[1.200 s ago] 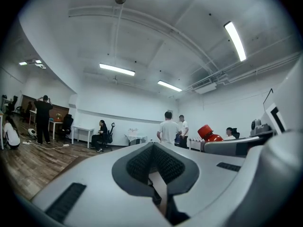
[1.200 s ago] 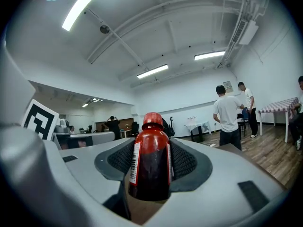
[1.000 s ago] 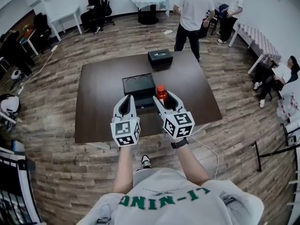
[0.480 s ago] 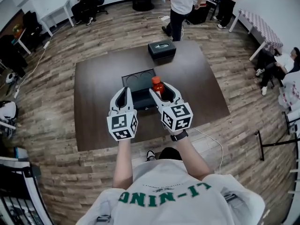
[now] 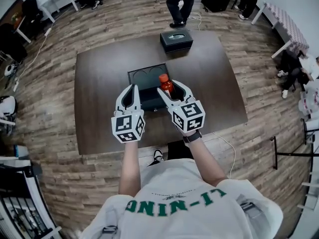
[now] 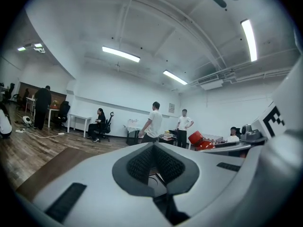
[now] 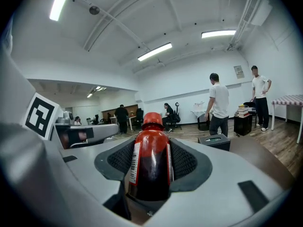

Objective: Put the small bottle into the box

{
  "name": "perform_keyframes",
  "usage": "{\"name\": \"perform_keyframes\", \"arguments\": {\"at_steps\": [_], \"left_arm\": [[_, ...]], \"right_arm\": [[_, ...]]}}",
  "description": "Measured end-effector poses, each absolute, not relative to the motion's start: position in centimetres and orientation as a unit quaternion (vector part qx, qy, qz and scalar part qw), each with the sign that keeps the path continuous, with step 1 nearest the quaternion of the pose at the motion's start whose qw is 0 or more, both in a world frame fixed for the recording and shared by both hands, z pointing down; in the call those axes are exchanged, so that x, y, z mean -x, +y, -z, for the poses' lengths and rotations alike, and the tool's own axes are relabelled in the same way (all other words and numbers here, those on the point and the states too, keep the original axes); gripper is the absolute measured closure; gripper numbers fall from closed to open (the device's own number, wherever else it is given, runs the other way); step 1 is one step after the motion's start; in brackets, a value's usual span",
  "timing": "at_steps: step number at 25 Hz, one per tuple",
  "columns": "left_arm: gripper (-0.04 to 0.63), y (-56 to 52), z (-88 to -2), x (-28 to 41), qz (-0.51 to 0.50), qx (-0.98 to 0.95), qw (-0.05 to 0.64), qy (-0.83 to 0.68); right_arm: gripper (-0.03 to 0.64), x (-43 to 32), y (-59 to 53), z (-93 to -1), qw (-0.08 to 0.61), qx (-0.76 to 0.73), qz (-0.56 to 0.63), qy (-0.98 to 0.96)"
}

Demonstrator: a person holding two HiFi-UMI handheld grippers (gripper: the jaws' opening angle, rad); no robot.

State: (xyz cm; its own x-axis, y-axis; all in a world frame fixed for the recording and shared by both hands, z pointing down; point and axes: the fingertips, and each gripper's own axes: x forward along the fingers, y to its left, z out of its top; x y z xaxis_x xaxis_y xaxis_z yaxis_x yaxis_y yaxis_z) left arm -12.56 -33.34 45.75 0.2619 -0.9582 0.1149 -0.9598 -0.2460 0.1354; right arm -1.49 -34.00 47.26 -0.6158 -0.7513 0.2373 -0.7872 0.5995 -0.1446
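The small bottle, dark red with a red cap, stands upright between the pads of my right gripper, which is shut on its body. In the right gripper view the bottle fills the gap between the jaws of the right gripper. It hangs over the right edge of the black box, an open tray with two round recesses on the dark table. My left gripper hovers over the box's near left part, jaws together and nothing in them; the left gripper shows its pads meeting.
A black tissue box sits at the table's far edge. A person stands just beyond it. More people and furniture are off to the right and at the back. Wooden floor surrounds the table.
The head view has tilted, so the table sits higher in the frame. Both grippers keep about the same place by the box, and the right one still grips the bottle.
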Motion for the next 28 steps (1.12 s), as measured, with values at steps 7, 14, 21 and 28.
{"name": "perform_keyframes", "arguments": {"at_steps": [7, 14, 21, 28], "left_arm": [[0.588, -34.5, -48.8, 12.8, -0.039, -0.783, 0.112, -0.611], [0.589, -37.4, -50.9, 14.6, -0.031, -0.779, 0.119, -0.615], [0.589, -38.7, -53.3, 14.7, -0.05, -0.786, 0.126, -0.604], [0.589, -40.1, -55.1, 16.4, -0.035, -0.762, 0.137, -0.632]], "right_arm": [[0.387, 2.5, -34.9, -50.8, 0.133, -0.377, -0.124, -0.908], [0.387, 5.4, -37.5, -55.8, 0.208, -0.308, -0.086, -0.924], [0.387, 7.0, -38.1, -62.5, 0.284, -0.237, -0.077, -0.926], [0.387, 8.4, -38.5, -68.1, 0.339, -0.172, -0.074, -0.922]]}}
